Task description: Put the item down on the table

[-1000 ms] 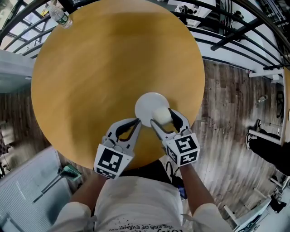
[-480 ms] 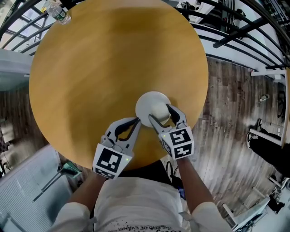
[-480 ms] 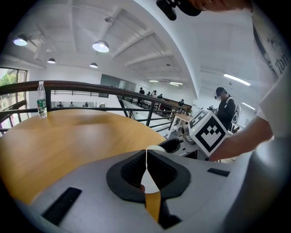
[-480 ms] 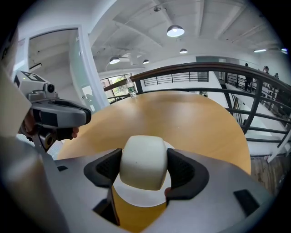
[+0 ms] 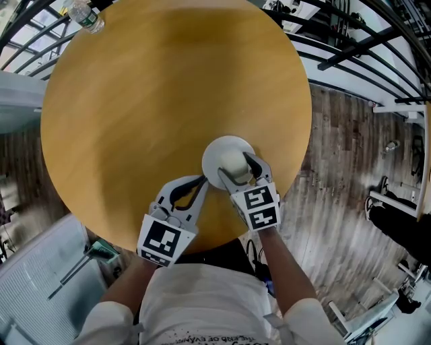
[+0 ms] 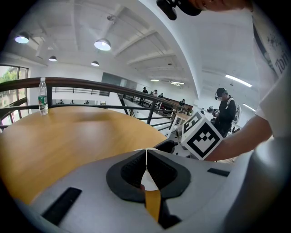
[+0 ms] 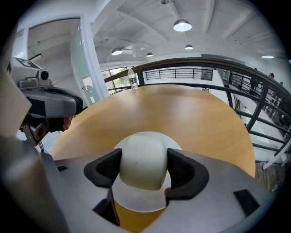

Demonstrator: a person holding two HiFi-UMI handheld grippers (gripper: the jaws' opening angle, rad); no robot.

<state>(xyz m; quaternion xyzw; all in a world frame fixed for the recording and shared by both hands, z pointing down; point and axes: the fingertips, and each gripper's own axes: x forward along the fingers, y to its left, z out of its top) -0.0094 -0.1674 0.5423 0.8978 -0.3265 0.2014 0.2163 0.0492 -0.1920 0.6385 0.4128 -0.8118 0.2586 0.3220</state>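
Note:
A cream, rounded bun-like item [image 5: 232,162] sits between the jaws of my right gripper [image 5: 236,164], which is shut on it [image 7: 142,163]. It is over the middle of a white plate [image 5: 214,151] near the front edge of the round wooden table [image 5: 148,101]. Whether it touches the plate [image 7: 136,202] I cannot tell. My left gripper [image 5: 203,180] is shut on the plate's left rim; in the left gripper view [image 6: 146,157] a thin white edge shows between its pads.
A clear water bottle [image 5: 86,15] stands at the table's far left edge. A dark railing [image 7: 213,68] curves behind the table. Wood-plank floor [image 5: 337,155] lies to the right, and a person [image 6: 226,113] stands in the background.
My right gripper has swung left with the item, bringing it from the plate's right side to over the plate's middle. The left gripper has stayed on the rim.

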